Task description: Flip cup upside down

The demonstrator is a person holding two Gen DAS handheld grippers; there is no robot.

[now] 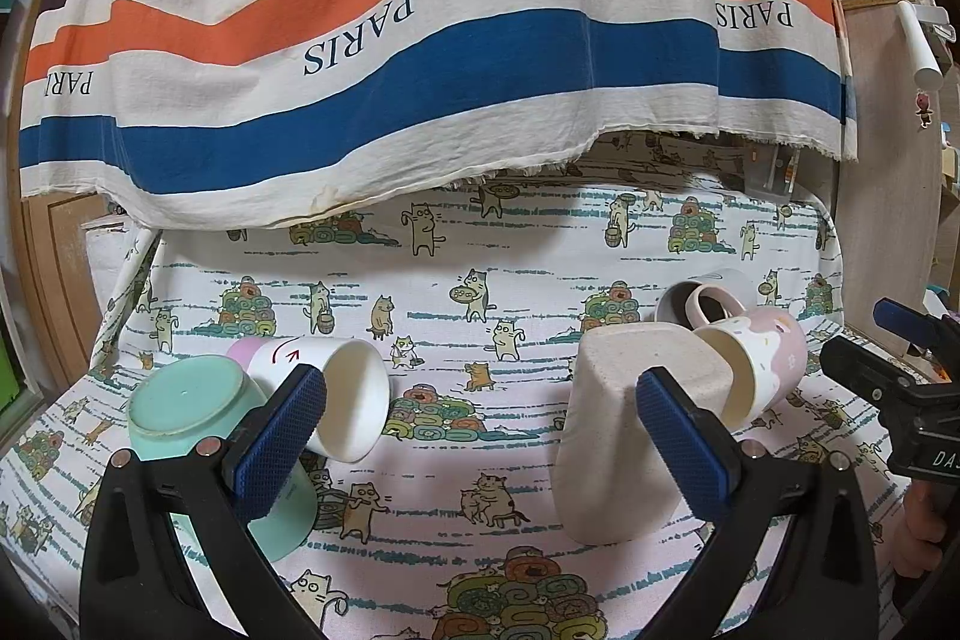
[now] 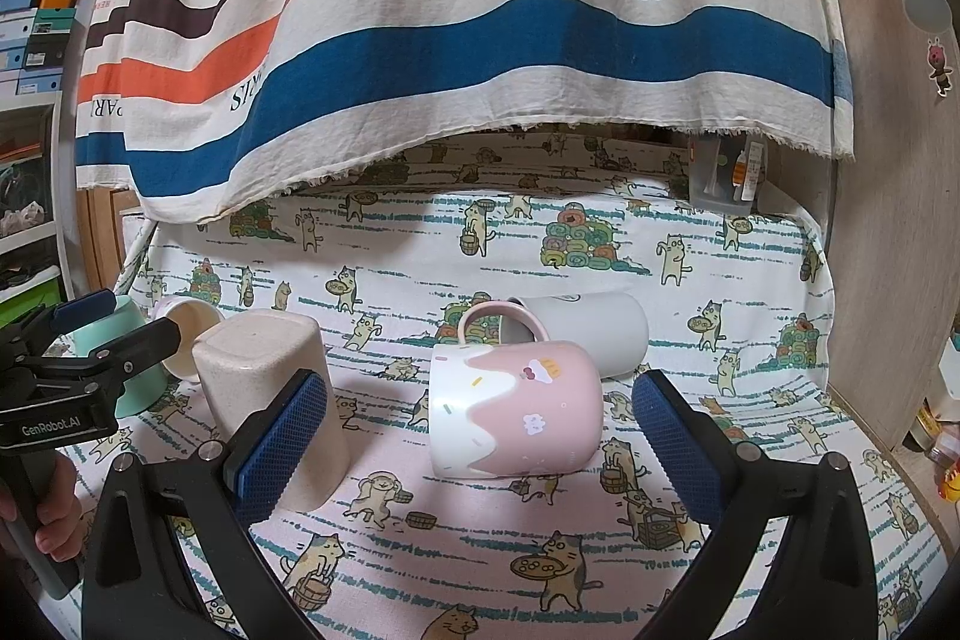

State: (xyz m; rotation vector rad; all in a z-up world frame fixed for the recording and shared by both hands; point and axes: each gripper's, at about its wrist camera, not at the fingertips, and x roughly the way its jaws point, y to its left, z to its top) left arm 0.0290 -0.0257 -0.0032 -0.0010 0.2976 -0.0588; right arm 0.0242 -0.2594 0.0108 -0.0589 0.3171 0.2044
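Several cups sit on the cat-print cloth. A beige speckled cup (image 1: 624, 430) (image 2: 270, 400) and a mint cup (image 1: 198, 418) (image 2: 129, 370) stand upside down. A white paper cup (image 1: 336, 394) (image 2: 186, 340), a pink and white mug (image 1: 759, 370) (image 2: 516, 409) and a grey mug (image 1: 714, 295) (image 2: 591, 331) lie on their sides. My left gripper (image 1: 480, 436) is open and empty between the paper cup and the beige cup. My right gripper (image 2: 480, 439) is open and empty, just in front of the pink mug.
A striped PARIS cloth (image 1: 420, 40) (image 2: 510, 10) hangs over the back of the table. A wooden panel (image 2: 888, 220) rises at the right. Shelves with boxes (image 2: 36, 40) stand at the left. The right gripper also shows in the left wrist view (image 1: 888, 370).
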